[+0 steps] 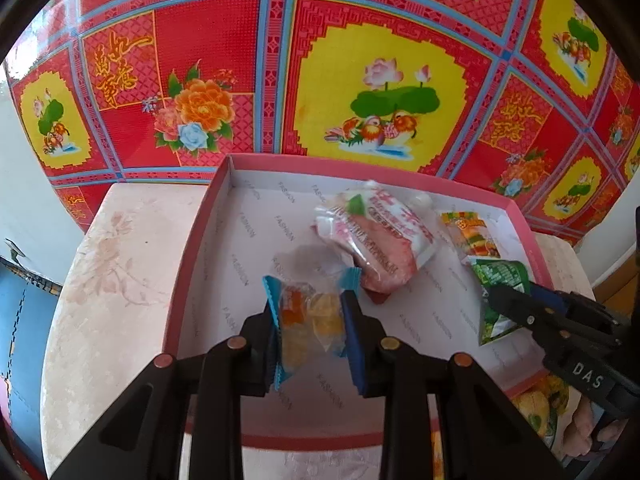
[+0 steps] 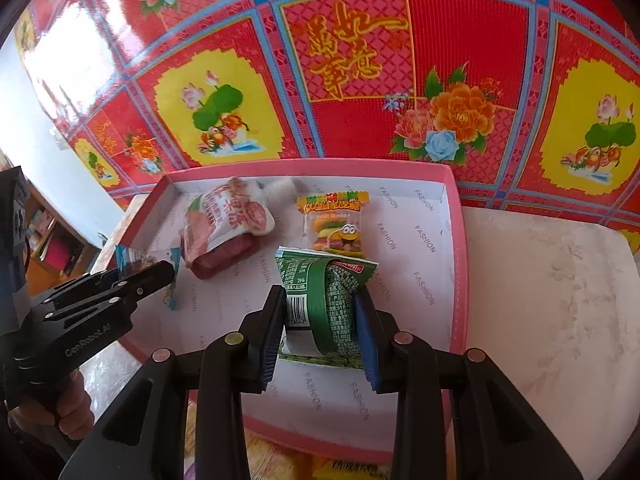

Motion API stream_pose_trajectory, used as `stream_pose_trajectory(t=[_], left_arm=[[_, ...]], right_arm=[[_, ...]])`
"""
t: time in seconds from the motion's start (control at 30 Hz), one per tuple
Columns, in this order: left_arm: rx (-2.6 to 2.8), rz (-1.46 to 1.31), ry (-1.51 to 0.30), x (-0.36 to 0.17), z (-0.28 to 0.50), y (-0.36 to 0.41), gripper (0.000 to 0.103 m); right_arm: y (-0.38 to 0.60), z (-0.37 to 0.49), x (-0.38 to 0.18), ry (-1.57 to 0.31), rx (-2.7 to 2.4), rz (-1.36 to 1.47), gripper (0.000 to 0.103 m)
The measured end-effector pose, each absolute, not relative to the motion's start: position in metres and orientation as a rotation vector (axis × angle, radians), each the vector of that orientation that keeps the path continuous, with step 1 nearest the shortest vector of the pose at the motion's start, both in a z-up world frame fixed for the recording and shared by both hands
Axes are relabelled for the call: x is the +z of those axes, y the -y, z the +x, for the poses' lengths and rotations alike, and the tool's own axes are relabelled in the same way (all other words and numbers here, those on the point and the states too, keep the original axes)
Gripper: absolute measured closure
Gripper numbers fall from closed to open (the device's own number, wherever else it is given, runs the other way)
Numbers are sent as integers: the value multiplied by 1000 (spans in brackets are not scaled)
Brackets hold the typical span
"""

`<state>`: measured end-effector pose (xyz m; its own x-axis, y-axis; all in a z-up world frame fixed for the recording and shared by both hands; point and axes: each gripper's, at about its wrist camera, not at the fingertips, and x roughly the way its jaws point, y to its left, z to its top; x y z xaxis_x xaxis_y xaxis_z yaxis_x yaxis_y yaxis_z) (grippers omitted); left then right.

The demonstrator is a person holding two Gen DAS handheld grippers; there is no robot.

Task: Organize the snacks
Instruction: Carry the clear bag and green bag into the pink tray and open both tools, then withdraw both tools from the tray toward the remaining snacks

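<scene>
A bright red floor [image 1: 224,20] with yellow flower pictures lies behind a pale stool [image 1: 120,264] that holds a pink box [image 1: 192,264] with white paper inside. Over the box, the left gripper [image 1: 310,320] squeezes a clear candy pack [image 1: 310,316] with blue ends, orange and yellow sweets inside. The right gripper [image 2: 320,328] squeezes a green snack bag [image 2: 324,292]. In the box lie a pink and white pouch [image 2: 224,220] and a burger gummy pack [image 2: 334,224]. Only the right view shows the green bag's barcode and a hand [image 2: 68,404] under the left gripper.

right gripper [image 2: 320,320] clamps green packet [image 2: 324,300] | over pink box [image 2: 456,240] | left gripper [image 2: 168,276] grips clear candy [image 2: 132,258]
</scene>
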<state>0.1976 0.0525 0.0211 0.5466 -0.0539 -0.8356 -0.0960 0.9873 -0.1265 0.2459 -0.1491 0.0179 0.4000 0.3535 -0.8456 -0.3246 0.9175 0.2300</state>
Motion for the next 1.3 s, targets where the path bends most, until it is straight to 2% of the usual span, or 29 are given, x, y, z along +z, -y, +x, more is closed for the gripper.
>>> stream_pose_trajectory(t=[0.53, 0.67, 0.77, 0.83, 0.9, 1.3], left_arm=[[27, -155, -993, 18, 210, -53, 72], [13, -143, -1000, 20, 211, -48, 59], [12, -137, -995, 23, 209, -45, 49], [13, -137, -992, 26, 207, -44, 48], [12, -140, -989, 28, 205, -43, 46], [23, -149, -974, 53, 175, -37, 43]], right_arm=[[138, 254, 9, -1068, 422, 18, 68], [139, 251, 11, -1066, 430, 24, 65], [140, 247, 13, -1055, 437, 15, 55], [144, 244, 18, -1043, 429, 12, 49], [148, 241, 22, -1034, 418, 18, 47], [163, 214, 51, -1011, 408, 53, 45]])
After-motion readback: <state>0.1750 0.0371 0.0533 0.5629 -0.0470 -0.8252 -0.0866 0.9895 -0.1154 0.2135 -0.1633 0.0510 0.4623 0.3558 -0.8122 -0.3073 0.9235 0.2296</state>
